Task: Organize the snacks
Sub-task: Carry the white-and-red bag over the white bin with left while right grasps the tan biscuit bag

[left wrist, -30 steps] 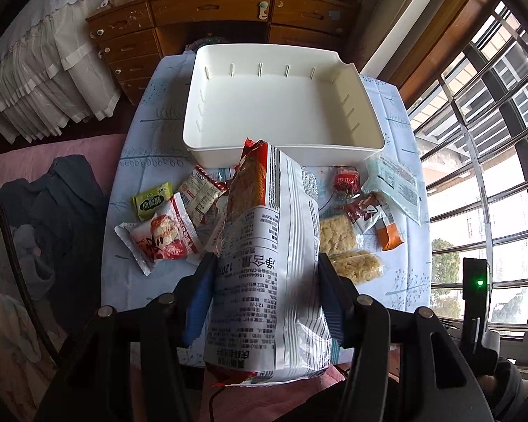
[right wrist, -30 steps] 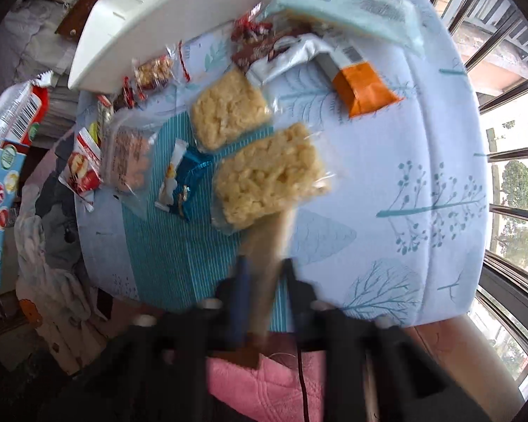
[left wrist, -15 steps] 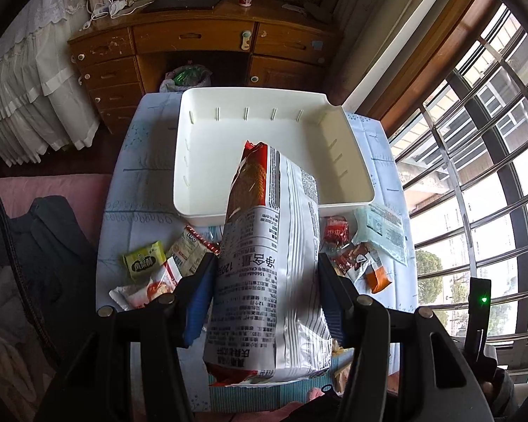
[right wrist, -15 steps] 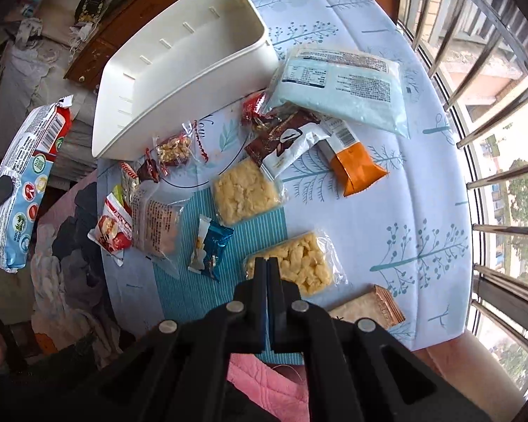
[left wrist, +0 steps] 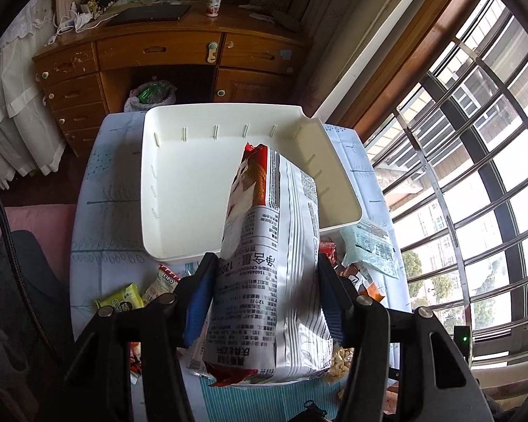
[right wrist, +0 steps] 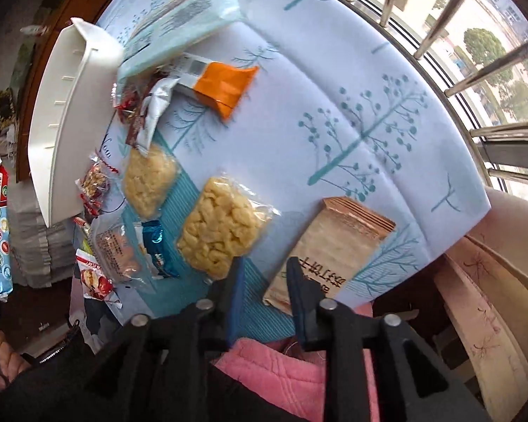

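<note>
Where chip bag (left wrist: 271,267) blocks, snacks (left wrist: 338,360) hide

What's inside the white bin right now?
The white bin looks empty: only bare floor and slotted walls show. The big snack bag held by the left gripper blocks the near right part of the bin, so anything there cannot be seen.

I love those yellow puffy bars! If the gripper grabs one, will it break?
Probably a bit. The puffed bar looks like lumps stuck together, so a hard squeeze could crumble it. Its clear wrapper looks smooth and loose, so it may slip. It likely weighs little for its size.
</note>
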Action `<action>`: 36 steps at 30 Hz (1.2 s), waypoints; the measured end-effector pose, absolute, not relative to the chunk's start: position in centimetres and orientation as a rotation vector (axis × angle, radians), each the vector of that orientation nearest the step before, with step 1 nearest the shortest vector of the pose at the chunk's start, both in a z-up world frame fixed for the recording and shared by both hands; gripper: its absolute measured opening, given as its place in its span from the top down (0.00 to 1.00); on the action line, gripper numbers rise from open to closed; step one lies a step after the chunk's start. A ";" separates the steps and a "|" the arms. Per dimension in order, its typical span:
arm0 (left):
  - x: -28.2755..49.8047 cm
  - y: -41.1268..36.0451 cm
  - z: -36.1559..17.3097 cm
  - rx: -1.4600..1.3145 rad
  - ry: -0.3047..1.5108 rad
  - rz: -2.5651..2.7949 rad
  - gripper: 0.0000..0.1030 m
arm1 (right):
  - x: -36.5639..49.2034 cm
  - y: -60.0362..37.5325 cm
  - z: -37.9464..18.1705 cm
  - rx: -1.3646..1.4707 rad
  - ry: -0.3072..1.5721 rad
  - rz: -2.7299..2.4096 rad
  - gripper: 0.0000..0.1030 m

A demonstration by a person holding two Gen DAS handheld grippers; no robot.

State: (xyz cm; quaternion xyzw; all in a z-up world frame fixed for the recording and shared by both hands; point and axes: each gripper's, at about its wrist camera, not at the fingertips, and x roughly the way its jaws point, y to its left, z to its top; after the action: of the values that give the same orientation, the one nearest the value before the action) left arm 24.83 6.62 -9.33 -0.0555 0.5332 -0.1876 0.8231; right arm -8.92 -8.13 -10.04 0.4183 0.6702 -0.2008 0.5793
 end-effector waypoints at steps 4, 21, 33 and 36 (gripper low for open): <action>24.8 5.6 -9.6 -0.129 1.118 -0.447 0.48 | -11.1 -7.6 -10.7 0.849 1.534 -0.478 0.68; 23.4 2.5 -9.5 -0.100 1.115 -0.548 0.48 | -13.4 -6.5 -14.9 0.979 1.501 -0.595 0.38; 24.3 4.9 -9.4 -0.126 1.116 -0.487 0.48 | -8.6 -3.2 -15.9 0.681 1.668 -0.661 0.36; 24.4 5.5 -9.3 -0.135 1.109 -0.473 0.48 | -8.8 -3.5 -15.6 0.722 1.631 -0.648 0.40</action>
State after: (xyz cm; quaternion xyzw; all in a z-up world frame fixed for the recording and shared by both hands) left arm 24.44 5.45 -9.28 -0.0636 0.5212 -0.2221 0.8216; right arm -8.82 -3.54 -15.60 0.3091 0.6984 -0.2774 0.5828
